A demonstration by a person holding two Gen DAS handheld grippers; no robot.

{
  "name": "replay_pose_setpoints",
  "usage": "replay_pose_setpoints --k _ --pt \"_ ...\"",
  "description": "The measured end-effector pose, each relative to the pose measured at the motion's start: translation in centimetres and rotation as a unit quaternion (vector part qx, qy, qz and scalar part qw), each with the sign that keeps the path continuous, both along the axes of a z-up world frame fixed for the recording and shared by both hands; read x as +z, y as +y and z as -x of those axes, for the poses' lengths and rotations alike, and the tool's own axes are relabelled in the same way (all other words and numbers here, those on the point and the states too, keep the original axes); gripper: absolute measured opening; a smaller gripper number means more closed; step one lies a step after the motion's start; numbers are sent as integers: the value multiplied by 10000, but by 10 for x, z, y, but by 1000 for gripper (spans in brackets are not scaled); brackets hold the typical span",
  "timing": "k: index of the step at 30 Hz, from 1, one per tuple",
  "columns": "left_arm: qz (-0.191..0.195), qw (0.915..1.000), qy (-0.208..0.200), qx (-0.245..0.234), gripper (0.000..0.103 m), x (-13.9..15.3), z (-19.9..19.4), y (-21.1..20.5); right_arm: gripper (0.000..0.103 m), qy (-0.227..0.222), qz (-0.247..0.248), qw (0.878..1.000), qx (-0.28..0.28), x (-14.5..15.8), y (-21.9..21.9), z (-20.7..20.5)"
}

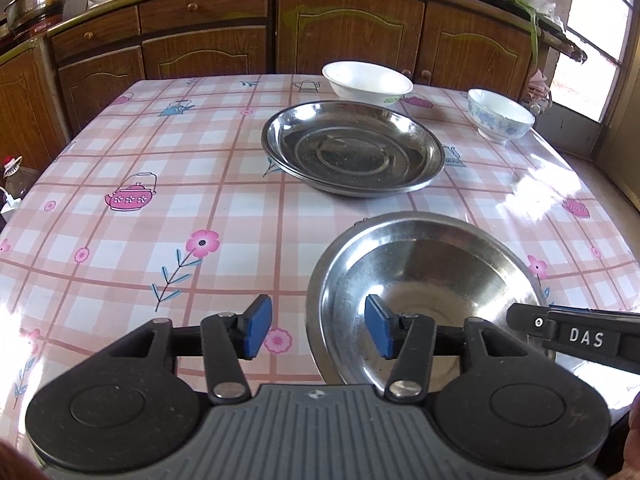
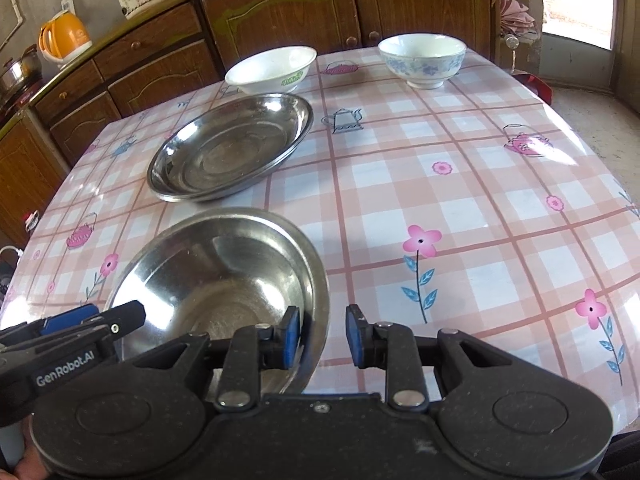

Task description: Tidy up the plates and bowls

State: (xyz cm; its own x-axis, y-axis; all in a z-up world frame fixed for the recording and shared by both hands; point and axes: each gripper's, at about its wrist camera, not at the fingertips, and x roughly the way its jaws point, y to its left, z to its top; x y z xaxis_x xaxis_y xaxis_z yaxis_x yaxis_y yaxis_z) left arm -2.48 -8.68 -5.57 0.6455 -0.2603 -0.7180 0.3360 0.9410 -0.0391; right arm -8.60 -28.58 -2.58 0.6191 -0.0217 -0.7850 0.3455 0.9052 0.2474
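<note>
While two grippers straddle opposite rims of one deep steel bowl (image 1: 424, 292) at the near edge of a checked, glossy tablecloth (image 1: 160, 208), two shallow steel plates (image 1: 354, 148) lie nested just beyond it. Farther back stand two ceramic bowls, one plain white bowl (image 1: 367, 83) and one blue-flowered bowl (image 1: 500, 114). The left gripper (image 1: 318, 332) gapes fairly wide, pads clear; the right gripper (image 2: 322, 336) stands narrowly apart, rim between, unpressed.

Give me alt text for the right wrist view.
The right gripper straddles the near rim of a steel bowl without pinching it, on a pink checked tablecloth. Beyond lie stacked steel plates and two white bowls.
</note>
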Motion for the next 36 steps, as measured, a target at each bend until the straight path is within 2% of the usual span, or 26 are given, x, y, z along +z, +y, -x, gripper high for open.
replay_pose_setpoints --k 13,18,23,36 --pt "156 9997 -133 135 64 29 -13 11 39 -392 -44 9991 -173 26 -15 -1" --pt "166 9995 -251 125 67 41 -20 12 45 -502 12 9987 -112 36 -17 -8" --pt "171 9990 -368 165 67 51 -32 13 46 -610 96 9981 -36 46 -19 -19" --pt "97 9980 -620 65 72 74 -75 2 57 -868 255 9957 175 71 -30 -67"
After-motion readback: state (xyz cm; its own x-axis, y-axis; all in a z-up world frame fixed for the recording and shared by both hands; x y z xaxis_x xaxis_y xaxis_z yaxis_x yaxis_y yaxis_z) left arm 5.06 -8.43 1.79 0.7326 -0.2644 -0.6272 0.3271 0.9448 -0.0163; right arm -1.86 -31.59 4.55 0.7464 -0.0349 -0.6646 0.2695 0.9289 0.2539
